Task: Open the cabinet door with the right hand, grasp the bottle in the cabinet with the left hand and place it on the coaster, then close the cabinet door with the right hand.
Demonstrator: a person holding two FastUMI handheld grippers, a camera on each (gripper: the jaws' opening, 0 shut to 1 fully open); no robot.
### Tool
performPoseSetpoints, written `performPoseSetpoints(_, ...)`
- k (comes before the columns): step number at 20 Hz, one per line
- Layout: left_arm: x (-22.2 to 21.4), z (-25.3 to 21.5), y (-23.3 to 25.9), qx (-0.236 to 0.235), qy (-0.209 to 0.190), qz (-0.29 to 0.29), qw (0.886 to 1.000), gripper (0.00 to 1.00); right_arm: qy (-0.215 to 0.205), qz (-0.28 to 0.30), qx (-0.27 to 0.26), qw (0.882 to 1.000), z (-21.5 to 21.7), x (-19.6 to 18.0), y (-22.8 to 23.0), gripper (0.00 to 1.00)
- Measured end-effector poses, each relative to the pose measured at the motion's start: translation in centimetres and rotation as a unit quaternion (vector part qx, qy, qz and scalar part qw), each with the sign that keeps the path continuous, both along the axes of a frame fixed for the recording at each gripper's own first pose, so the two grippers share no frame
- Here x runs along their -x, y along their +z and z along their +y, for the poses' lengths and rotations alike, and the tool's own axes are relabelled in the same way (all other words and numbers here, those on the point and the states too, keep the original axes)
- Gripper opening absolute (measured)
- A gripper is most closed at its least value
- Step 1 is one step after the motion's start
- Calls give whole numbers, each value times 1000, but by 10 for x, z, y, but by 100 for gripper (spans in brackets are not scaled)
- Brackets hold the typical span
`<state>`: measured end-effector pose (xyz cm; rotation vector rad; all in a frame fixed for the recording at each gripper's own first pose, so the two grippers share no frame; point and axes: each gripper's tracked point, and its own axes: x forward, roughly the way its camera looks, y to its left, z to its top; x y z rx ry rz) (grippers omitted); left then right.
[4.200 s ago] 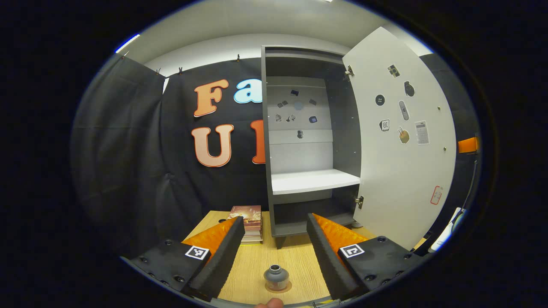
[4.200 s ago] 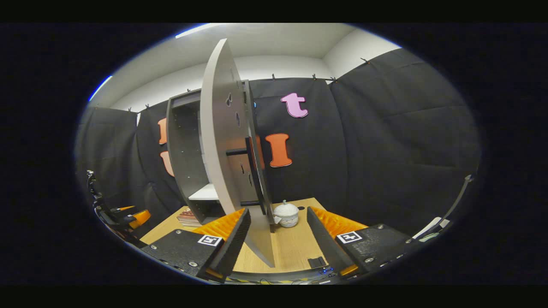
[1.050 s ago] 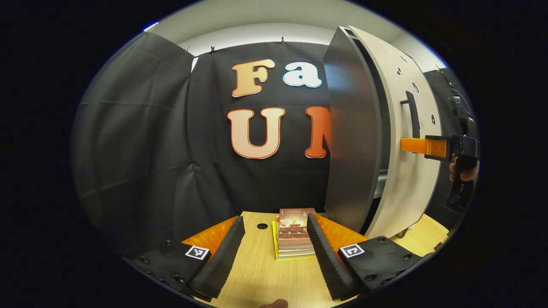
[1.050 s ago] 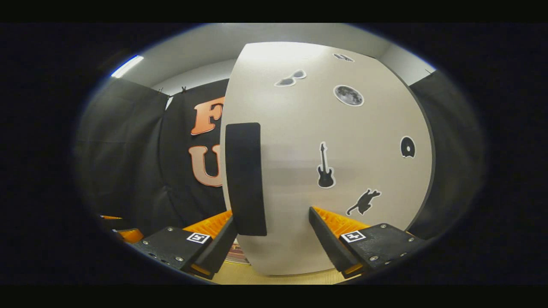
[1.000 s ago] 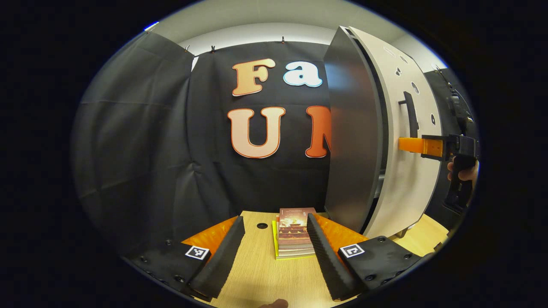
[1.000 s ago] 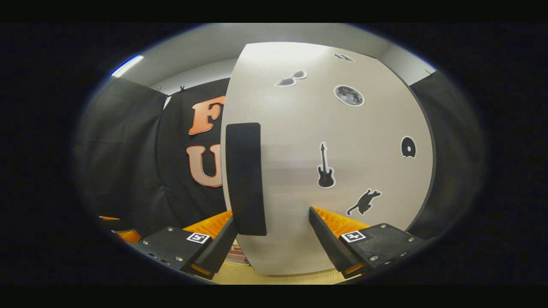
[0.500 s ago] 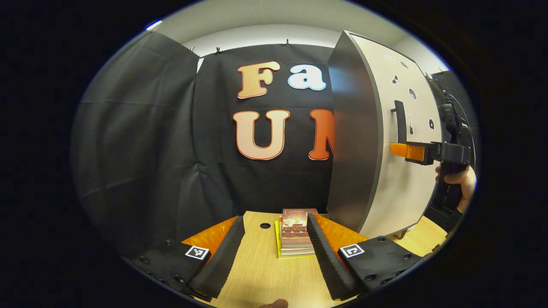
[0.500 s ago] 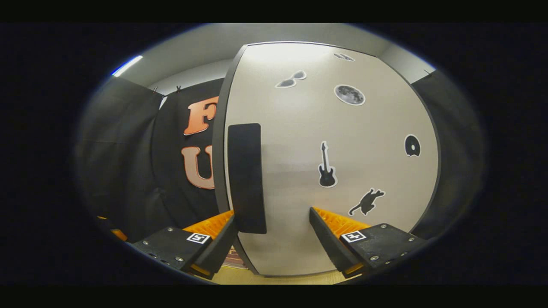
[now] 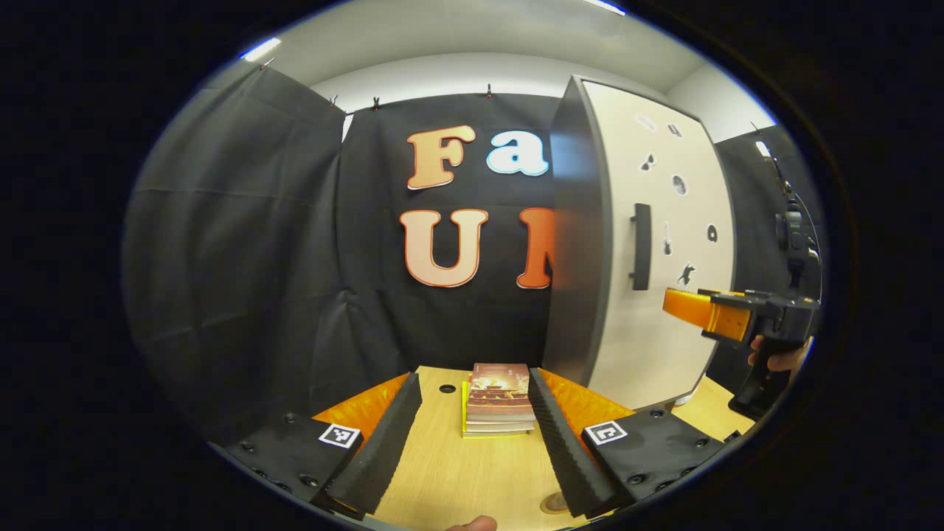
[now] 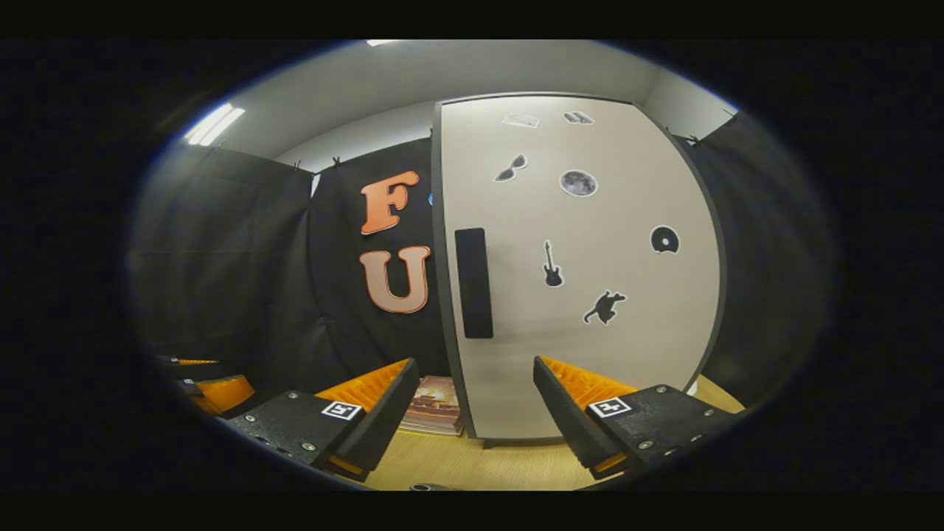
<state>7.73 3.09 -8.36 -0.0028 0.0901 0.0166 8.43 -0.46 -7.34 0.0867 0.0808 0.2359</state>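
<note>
The left gripper stood wide open and empty over the table, the coaster at 5 o'clock. The right gripper, also wide, faced the shut cabinet door, handle at 12 o'clock.

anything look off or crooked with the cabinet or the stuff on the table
Nothing stands out. The pale sticker-covered cabinet door sits flush and shut, its black bar handle upright. The stack of books lies flat on the wooden table. Both grippers are open and hold nothing.
</note>
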Motion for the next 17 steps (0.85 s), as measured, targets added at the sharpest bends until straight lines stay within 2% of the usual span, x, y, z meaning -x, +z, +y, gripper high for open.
performPoseSetpoints(3, 23, -32, 17, -3, -13, -12, 1000, 95, -2, -5, -5, 1000, -22, 54, 10, 96)
performPoseSetpoints(7, 57, -75, 34, -4, -34, -21, 999, 95, -28, -14, 1, 1000, -62, 112, 24, 95)
performPoseSetpoints(8, 64, -82, 37, -5, -36, -23, 999, 95, -32, -12, -1, 999, -70, 125, 25, 92)
performPoseSetpoints(9, 69, -90, 41, -4, -39, -25, 999, 95, -36, -12, -1, 999, -78, 136, 27, 96)
performPoseSetpoints(12, 81, -113, 46, 6, -41, -24, 999, 94, -55, -8, 4, 998, -106, 163, 25, 96)
performPoseSetpoints(17, 97, -140, 59, 1, -47, -40, 998, 95, -75, 0, 6, 997, -139, 184, 21, 96)
